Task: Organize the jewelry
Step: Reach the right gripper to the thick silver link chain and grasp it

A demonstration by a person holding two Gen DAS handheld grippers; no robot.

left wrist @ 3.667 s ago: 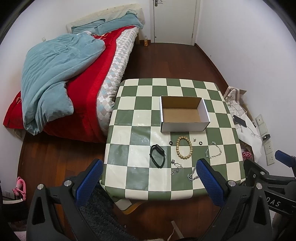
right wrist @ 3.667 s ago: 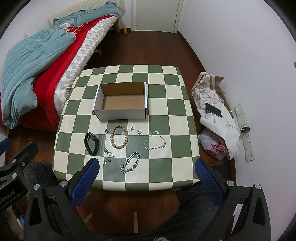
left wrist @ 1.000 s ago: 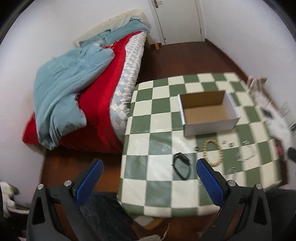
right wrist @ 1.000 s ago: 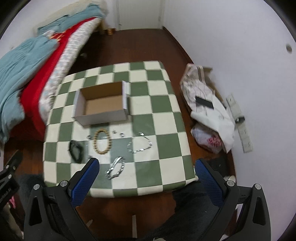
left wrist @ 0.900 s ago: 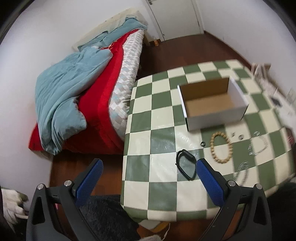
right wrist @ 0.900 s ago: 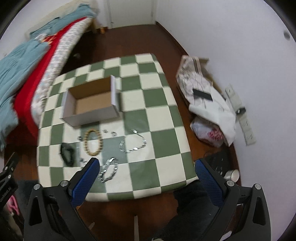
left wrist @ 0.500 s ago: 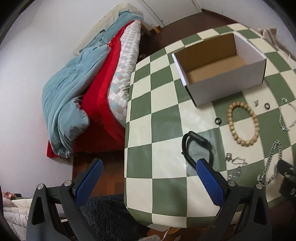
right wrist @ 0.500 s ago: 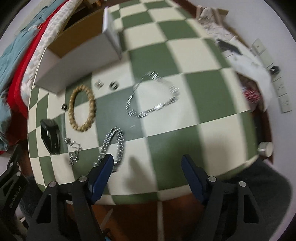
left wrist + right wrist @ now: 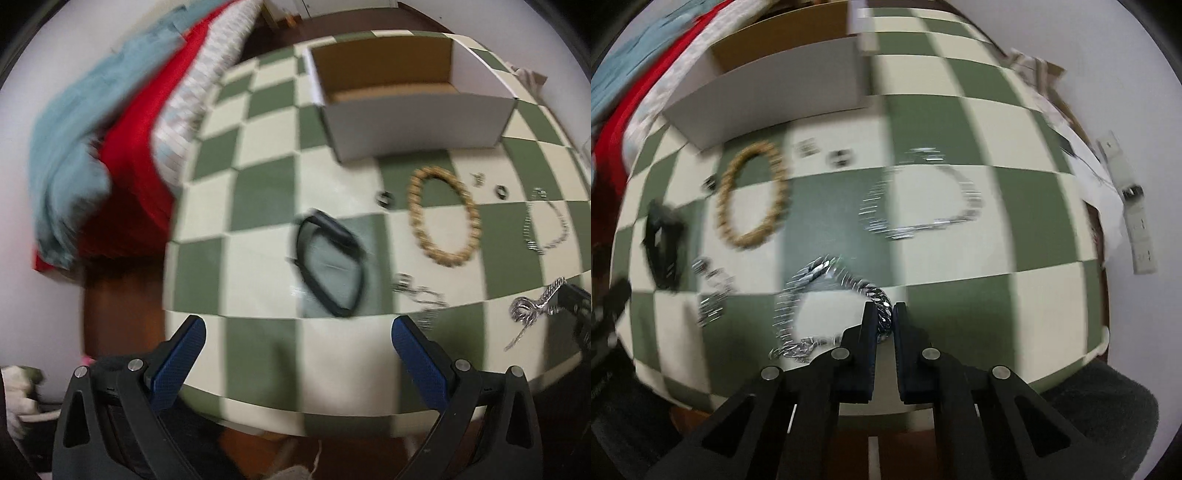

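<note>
Bed along the left side, red cover and blue blanket hanging just beside the table's left edge, a strip of dark wooden floor between them lower down. Checkered green-and-cream table filling most of both views, its near edge curving under the grippers, its right edge close to a white wall with a bag and a power strip on the floor there.

White cardboard box toward the far side of the table, open on top, bare squares to its left and right. Spread in front of the box, well apart from the near edge: black band at the left, wooden bead bracelet beside it, thin silver chain at the right, all lying flat. Heavy silver chain bracelet nearest the front edge, 1 end raised. Small tangled silver piece between black band and heavy bracelet; 2 small dark rings and a tiny stud just in front of the box, blurred.

Left gripper wide open, holding nothing, over the front-left squares near the black band. Right gripper closed tight on the heavy silver chain bracelet, links pinched between its fingers.
</note>
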